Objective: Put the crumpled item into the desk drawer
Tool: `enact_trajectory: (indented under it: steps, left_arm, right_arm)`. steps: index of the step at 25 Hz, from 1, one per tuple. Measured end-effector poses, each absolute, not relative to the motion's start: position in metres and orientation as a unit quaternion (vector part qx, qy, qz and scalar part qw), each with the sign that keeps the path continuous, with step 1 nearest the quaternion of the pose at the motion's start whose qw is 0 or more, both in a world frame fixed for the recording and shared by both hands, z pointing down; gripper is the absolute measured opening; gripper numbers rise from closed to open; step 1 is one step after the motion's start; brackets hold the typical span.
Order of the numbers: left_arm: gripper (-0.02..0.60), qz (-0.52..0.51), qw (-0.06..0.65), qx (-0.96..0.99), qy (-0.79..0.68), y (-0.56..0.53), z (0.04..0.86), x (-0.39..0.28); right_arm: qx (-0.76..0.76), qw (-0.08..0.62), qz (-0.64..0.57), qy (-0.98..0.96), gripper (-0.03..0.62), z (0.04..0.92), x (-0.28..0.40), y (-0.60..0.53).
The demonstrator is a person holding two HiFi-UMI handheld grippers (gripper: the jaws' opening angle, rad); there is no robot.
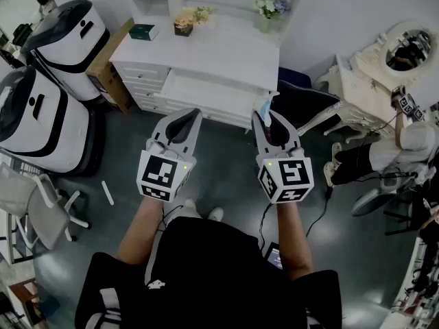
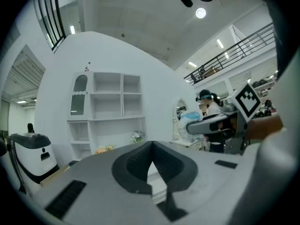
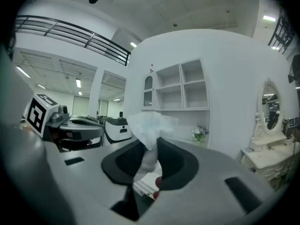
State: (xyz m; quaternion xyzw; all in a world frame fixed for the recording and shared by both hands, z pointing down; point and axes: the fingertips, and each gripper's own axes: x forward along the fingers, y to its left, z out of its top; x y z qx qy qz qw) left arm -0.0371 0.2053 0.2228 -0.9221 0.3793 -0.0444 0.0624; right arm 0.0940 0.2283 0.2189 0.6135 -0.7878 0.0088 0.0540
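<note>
White crumpled wad [image 3: 149,123] sits pinched between the jaws of my right gripper [image 3: 151,144], up in the air just short of the desk [image 1: 206,53]. Its middle drawer [image 1: 206,93] looks pulled out, though I can't be sure from above. My left gripper [image 1: 186,118] hovers alongside, jaws closed together on nothing.

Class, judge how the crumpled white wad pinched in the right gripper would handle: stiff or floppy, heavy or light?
The crumpled white wad looks floppy: it squeezes thin between the jaws of the right gripper and billows above them. Probably light, as its thin folds hold up unsupported. It seems unlikely to roll.
</note>
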Motion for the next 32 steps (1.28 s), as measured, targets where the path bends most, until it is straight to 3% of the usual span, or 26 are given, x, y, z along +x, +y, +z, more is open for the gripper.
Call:
enact_trajectory:
  steps: [32]
  left_arm:
    - [0.006,-0.056,0.036,-0.914,0.400,0.232,0.239,-0.027]
  right_arm:
    - [0.591,0.045,0.025,-0.805,0.078,0.235,0.105,0.250]
